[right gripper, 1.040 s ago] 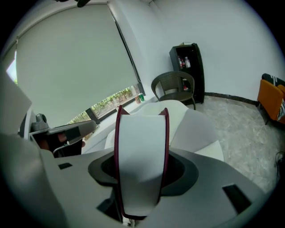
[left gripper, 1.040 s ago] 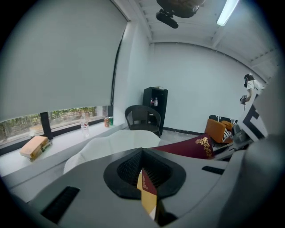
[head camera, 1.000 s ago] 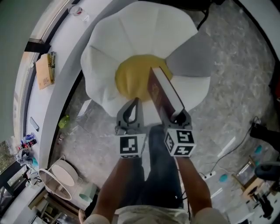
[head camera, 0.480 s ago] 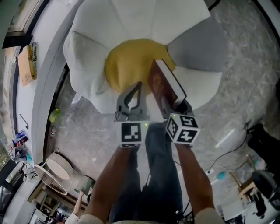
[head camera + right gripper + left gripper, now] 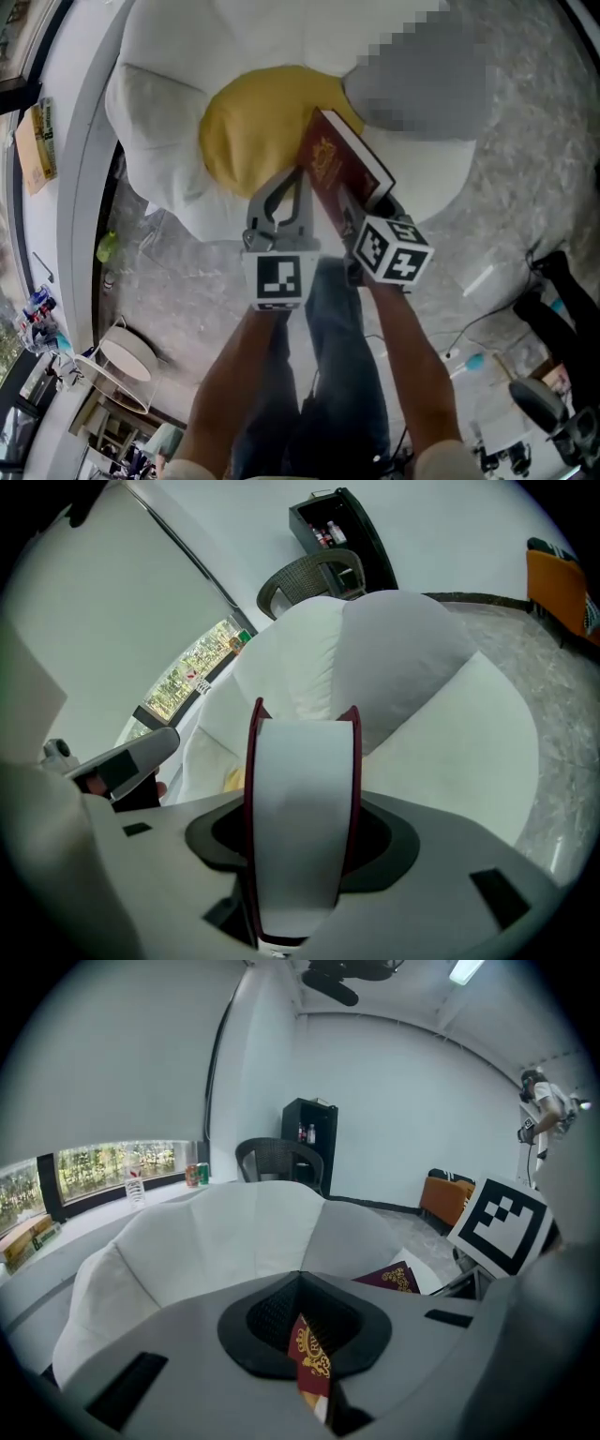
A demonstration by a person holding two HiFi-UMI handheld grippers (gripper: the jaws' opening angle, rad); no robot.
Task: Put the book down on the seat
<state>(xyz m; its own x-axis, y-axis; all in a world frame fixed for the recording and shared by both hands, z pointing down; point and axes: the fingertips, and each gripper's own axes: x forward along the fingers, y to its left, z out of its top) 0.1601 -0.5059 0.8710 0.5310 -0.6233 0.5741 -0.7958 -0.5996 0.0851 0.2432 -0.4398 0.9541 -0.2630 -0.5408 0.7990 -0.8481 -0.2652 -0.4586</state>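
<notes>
Above the seat [image 5: 164, 112], right gripper [image 5: 367, 210] clamps book [image 5: 336, 161].

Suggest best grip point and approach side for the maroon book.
Clamp the book across its thickness at its near end, coming from the person's side: it is tilted edge-up, both covers free for the pads. The right gripper holds it so, over the seat.

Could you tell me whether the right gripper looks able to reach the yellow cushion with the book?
Probably yes. The right gripper, clamped on the book, hangs over the edge of the yellow cushion, which has nothing on it; the left gripper sits beside, not across.
</notes>
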